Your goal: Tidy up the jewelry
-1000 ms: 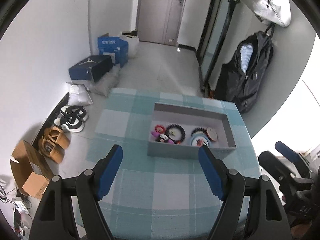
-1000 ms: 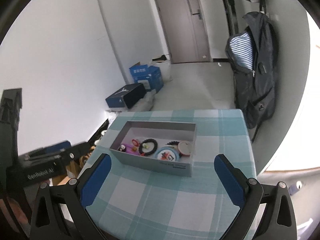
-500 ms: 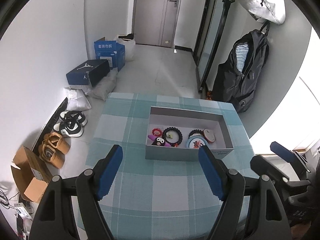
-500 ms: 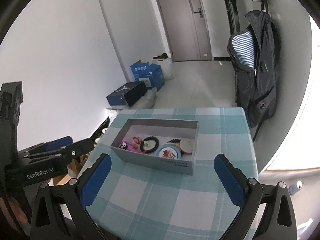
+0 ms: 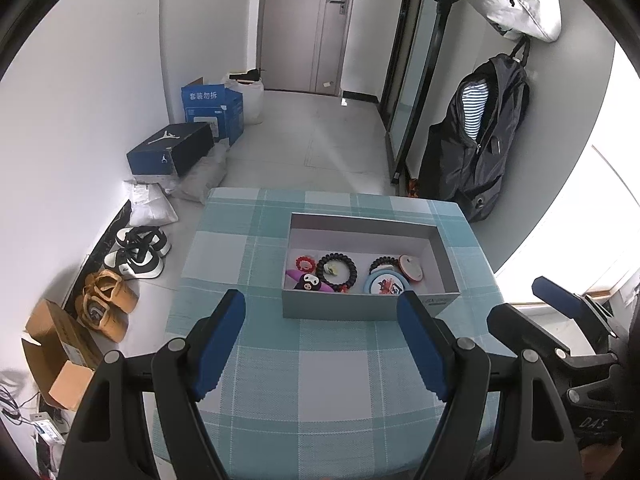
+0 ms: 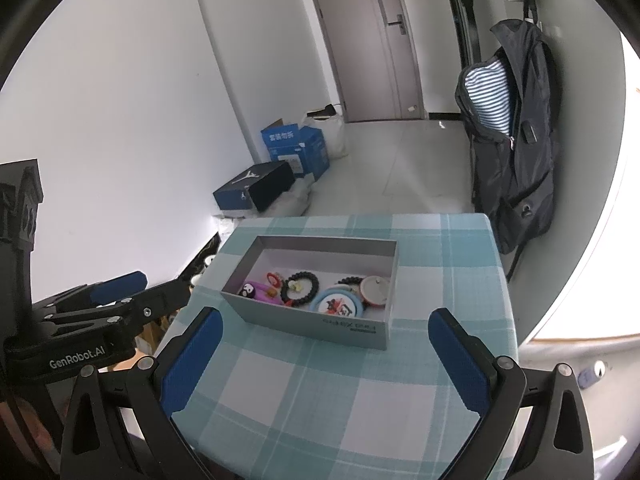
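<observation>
Jewelry (image 5: pixel 338 272) all lay inside grey box (image 5: pixel 360 306); none outside box on counter (image 5: pixel 320 380). Task judged near finished. Left gripper (image 5: pixel 322 344), right gripper (image 6: pixel 326 354): jaws wide, empty.

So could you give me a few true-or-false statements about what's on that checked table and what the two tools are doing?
1. The grey box holds the jewelry. True.
2. The left tool grips a bracelet. False: it is open and holds nothing.
3. The black bead bracelet lies inside the box. True.
4. The right tool is shut. False: it is open.
5. The box has a lid on. False: it is open-topped.
</observation>
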